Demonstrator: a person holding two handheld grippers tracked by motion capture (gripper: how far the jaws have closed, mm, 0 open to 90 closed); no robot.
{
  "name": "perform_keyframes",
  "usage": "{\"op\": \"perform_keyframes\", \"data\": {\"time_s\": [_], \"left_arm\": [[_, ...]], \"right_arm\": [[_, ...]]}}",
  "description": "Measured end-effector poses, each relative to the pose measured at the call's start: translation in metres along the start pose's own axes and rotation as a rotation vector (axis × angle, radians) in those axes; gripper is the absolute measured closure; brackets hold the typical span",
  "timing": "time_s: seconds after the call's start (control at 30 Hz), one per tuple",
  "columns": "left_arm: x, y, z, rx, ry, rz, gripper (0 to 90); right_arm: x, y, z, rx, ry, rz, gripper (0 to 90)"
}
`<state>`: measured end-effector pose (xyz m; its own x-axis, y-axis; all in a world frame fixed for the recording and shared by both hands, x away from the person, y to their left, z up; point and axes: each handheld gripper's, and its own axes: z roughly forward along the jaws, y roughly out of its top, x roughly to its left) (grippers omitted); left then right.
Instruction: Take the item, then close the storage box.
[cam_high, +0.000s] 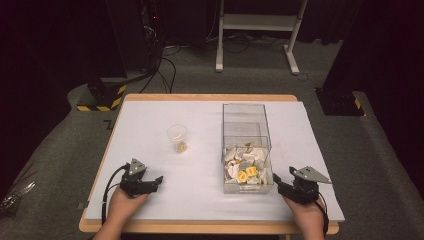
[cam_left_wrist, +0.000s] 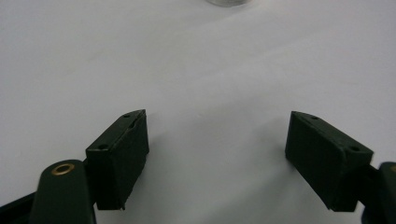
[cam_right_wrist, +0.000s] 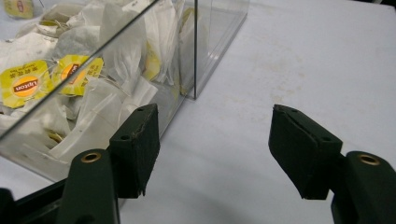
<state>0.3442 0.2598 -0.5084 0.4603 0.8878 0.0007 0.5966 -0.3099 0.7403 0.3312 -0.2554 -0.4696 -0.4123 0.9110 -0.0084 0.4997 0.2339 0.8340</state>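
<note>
Appears partly done: one tea bag (cam_high: 180, 147) already down in the clear cup (cam_high: 177, 136) mid-table; many more piled at the near end of the clear box (cam_high: 246, 147), toward the right edge. Left gripper (cam_high: 156, 180) and right gripper (cam_high: 276, 179) both spread wide, empty, near the front edge.

Bright and evenly lit on the white table top (cam_high: 200, 130) in the high view, falling off to near black in the room behind. Soft, low in detail, with faint shadows under both hands. In the left gripper view, pale diffuse light, a gentle shadow band crossing the surface, far edge blurred. In the right gripper view, glare streaks on the clear box (cam_right_wrist: 196, 46), near foreground slightly soft, yellow tags (cam_right_wrist: 25, 84) sharp enough to read.
</note>
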Motion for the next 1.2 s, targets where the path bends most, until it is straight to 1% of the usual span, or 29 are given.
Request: {"op": "perform_keyframes", "data": {"time_s": [0.2,0.27,0.47,0.5,0.7,0.83,1.07,1.2], "left_arm": [[0.0,0.0,0.0,0.001,0.0,0.001,21.8],[0.0,0.0,0.0,0.0,0.0,-0.001,21.7],[0.0,0.0,0.0,-0.002,0.002,-0.004,21.7],[0.0,0.0,0.0,-0.004,0.002,-0.004,21.7],[0.0,0.0,0.0,-0.004,0.001,-0.004,21.8],[0.0,0.0,0.0,-0.004,0.002,-0.004,21.8],[-0.001,0.0,0.0,-0.004,0.003,-0.004,21.8],[-0.001,0.0,0.0,-0.004,0.003,-0.004,21.8]], "right_arm": [[0.002,0.004,-0.012,-0.03,-0.009,-0.009,33.4],[0.003,0.006,-0.015,-0.038,-0.011,-0.002,33.3],[0.005,0.01,-0.023,-0.062,-0.024,-0.01,33.3],[0.005,0.011,-0.025,-0.065,-0.023,-0.004,33.3],[0.008,0.015,-0.03,-0.088,-0.014,-0.016,33.3],[0.013,0.018,-0.035,-0.106,0.005,-0.018,33.3],[0.027,0.02,-0.042,-0.13,0.051,-0.037,33.2],[0.036,0.02,-0.043,-0.125,0.074,-0.053,32.7]]}}
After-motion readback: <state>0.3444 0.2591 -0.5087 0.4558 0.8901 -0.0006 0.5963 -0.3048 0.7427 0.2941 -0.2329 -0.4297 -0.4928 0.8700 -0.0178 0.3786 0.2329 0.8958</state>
